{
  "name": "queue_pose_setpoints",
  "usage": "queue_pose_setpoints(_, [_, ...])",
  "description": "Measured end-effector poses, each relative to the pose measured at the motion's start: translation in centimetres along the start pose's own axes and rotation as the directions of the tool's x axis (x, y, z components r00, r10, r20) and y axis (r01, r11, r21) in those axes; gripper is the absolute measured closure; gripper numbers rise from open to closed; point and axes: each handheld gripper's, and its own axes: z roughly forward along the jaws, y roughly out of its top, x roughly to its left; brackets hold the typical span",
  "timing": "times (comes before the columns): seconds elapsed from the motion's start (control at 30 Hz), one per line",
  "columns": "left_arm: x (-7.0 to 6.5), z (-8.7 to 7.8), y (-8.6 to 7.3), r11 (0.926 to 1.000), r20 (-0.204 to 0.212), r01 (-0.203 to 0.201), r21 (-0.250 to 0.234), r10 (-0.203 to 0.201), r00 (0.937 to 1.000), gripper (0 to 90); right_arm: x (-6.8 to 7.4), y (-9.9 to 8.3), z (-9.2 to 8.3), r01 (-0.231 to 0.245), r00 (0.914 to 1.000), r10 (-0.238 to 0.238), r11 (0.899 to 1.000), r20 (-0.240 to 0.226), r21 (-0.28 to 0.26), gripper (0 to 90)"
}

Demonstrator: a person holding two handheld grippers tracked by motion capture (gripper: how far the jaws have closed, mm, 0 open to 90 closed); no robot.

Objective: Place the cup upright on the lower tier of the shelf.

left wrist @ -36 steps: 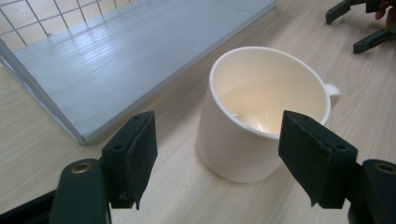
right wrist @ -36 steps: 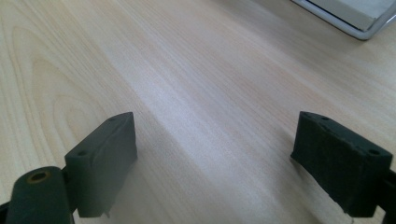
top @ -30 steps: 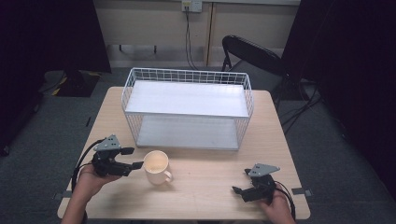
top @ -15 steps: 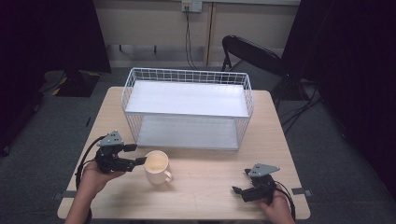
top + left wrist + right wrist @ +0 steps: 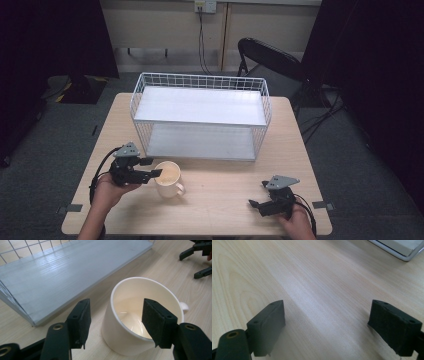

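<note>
A cream mug (image 5: 168,179) stands upright on the wooden table (image 5: 225,200), its handle turned toward the front right. My left gripper (image 5: 152,167) is open at the mug's left side. In the left gripper view one jaw reaches over the rim into the mug (image 5: 140,320) while the other stays outside the wall, and the left gripper (image 5: 116,322) straddles that wall without closing. My right gripper (image 5: 256,197) rests low at the front right of the table, open with nothing but bare wood between its jaws (image 5: 327,325).
A white wire rack (image 5: 200,117) with two shelves stands across the back middle of the table; its lower shelf (image 5: 62,272) lies just beyond the mug. A black chair (image 5: 272,57) is behind the table. The right gripper (image 5: 200,260) is visible far off.
My left gripper has slid right toward the mug, and one jaw now reaches over its rim. The mug and the right gripper have stayed put.
</note>
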Motion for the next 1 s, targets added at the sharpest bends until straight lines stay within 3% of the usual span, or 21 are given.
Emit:
queue_pose_setpoints(0.33, [-0.2, 0.7, -0.4, 1.0, -0.025, 0.008, -0.004, -0.008, 0.9997, 44.2, 0.0, 0.0, 0.0, 0.0, 1.0, 0.0, 1.0, 0.0, 0.0, 12.6])
queue_pose_setpoints(0.6, [-0.7, 1.3, -0.7, 0.9998, -0.043, -0.021, 0.005, 0.021, 0.9989, 48.3, 0.0, 0.0, 0.0, 0.0, 1.0, 0.0, 1.0, 0.0, 0.0, 12.6])
queue_pose_setpoints(0.77, [-1.1, 1.5, -0.7, 0.9986, -0.069, -0.047, -0.023, 0.045, 0.9966, 53.3, 0.0, 0.0, 0.0, 0.0, 1.0, 0.0, 1.0, 0.0, 0.0, 12.6])
queue_pose_setpoints(1.0, [-1.1, 1.7, -1.0, 0.9986, -0.08, -0.041, -0.034, 0.039, 0.9961, 58.8, 0.0, 0.0, 0.0, 0.0, 1.0, 0.0, 1.0, 0.0, 0.0, 12.6])
